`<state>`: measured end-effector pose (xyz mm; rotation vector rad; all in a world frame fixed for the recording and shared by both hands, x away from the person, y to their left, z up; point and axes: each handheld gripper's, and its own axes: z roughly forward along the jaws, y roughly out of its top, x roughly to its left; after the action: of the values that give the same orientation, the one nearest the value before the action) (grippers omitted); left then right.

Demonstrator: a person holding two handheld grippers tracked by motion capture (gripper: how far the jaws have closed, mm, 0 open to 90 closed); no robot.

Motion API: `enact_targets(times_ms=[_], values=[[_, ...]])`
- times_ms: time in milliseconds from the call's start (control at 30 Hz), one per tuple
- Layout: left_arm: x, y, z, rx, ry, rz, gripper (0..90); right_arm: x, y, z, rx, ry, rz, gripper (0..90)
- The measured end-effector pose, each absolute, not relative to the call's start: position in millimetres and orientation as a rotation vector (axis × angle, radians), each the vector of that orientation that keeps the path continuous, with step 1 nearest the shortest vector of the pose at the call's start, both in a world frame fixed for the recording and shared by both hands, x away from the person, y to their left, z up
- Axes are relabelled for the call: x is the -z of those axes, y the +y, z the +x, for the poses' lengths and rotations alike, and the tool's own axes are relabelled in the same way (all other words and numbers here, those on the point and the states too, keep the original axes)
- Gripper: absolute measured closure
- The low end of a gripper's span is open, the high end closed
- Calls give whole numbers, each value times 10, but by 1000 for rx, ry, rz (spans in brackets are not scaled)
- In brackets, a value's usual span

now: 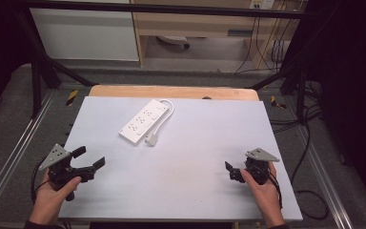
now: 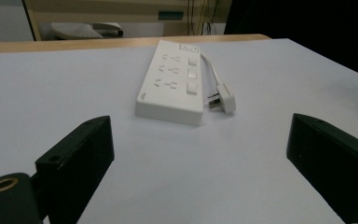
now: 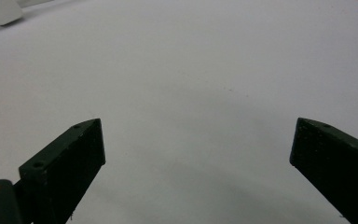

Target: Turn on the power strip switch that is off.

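Note:
A white power strip [image 1: 143,121] lies on the pale table [image 1: 195,143] toward its far left, with its short cable looped round to a white plug [image 1: 151,139] beside its near end. In the left gripper view the power strip [image 2: 171,81] and plug [image 2: 224,99] lie ahead of the jaws. My left gripper [image 1: 91,157] is held near the table's front left corner, open and empty, well short of the strip. My right gripper [image 1: 229,171] hovers at the front right, pointing left, its jaws wide apart over bare table [image 3: 191,93].
A wooden strip [image 1: 171,91] edges the table's far side. Black frame bars [image 1: 43,67] and metal rails [image 1: 9,157] flank the table. Cables [image 1: 310,191] trail on the floor at the right. A shelf unit [image 1: 195,28] stands beyond.

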<state>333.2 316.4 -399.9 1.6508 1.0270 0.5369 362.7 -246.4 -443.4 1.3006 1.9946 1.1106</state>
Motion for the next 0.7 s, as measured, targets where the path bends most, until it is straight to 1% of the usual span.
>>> enact_targets(times_ms=[133,367,700], values=[[3973,3136,3343,-525,1012,1634,67,4423,-2469,3619,-1126,1985,1311,37],[3890,3049,3442,-522,1041,1610,79,4417,-2462,3613,-1133,1982,1312,39],[3733,2830,3711,-538,1011,1651,89,4407,-2458,3593,-1148,1975,1313,38]])
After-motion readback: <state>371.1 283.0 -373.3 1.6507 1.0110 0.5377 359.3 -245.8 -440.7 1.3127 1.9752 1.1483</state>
